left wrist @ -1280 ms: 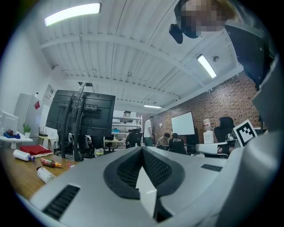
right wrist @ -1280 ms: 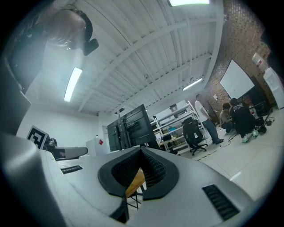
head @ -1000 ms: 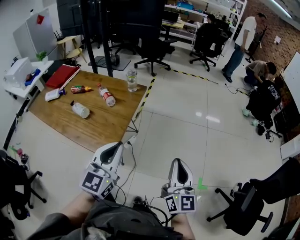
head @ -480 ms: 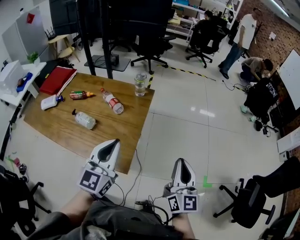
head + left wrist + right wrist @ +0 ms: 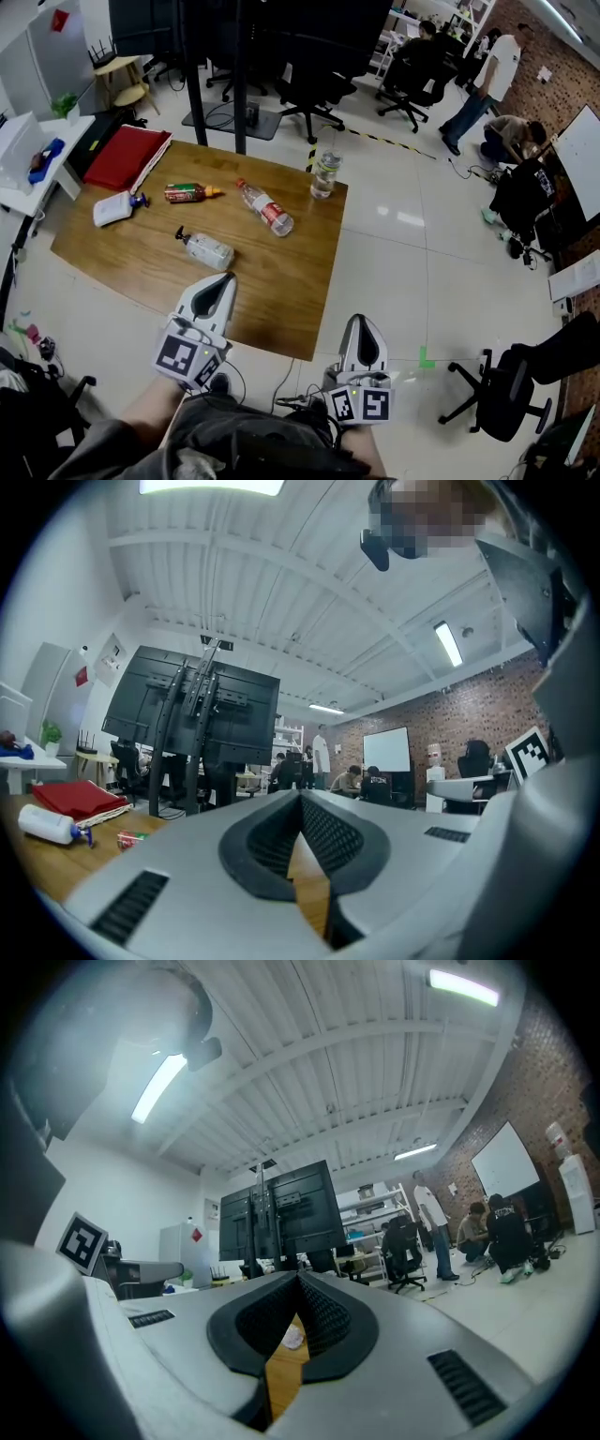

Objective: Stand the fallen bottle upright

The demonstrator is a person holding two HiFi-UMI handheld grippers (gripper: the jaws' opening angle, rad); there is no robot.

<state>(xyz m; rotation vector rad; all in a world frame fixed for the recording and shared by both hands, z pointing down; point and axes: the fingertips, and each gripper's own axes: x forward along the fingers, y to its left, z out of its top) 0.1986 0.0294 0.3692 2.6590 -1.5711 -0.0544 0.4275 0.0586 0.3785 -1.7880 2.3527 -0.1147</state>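
Note:
Three bottles lie on their sides on the wooden table [image 5: 281, 291]: a clear one with a red label [image 5: 267, 208], a pump bottle [image 5: 206, 249] and a small orange-red one [image 5: 187, 193]. A clear bottle [image 5: 324, 175] stands upright near the table's far right corner. My left gripper [image 5: 223, 279] is shut and empty, with its tip over the table's near edge, short of the pump bottle. My right gripper [image 5: 360, 322] is shut and empty over the floor, beside the table's near right corner. In the left gripper view the jaws [image 5: 300, 797] meet; in the right gripper view the jaws [image 5: 298, 1279] meet too.
A red folder [image 5: 124, 157] and a white bottle [image 5: 114, 208] lie at the table's left. A black post [image 5: 237, 84] rises behind the table. Office chairs [image 5: 497, 398] stand at the right and back, with people [image 5: 478, 80] at the far right. Cables lie on the floor by my feet.
Both grippers have travelled towards the table, still shut. The table and its bottles now appear nearer and more central, and the left gripper's tip has come over the table's near edge.

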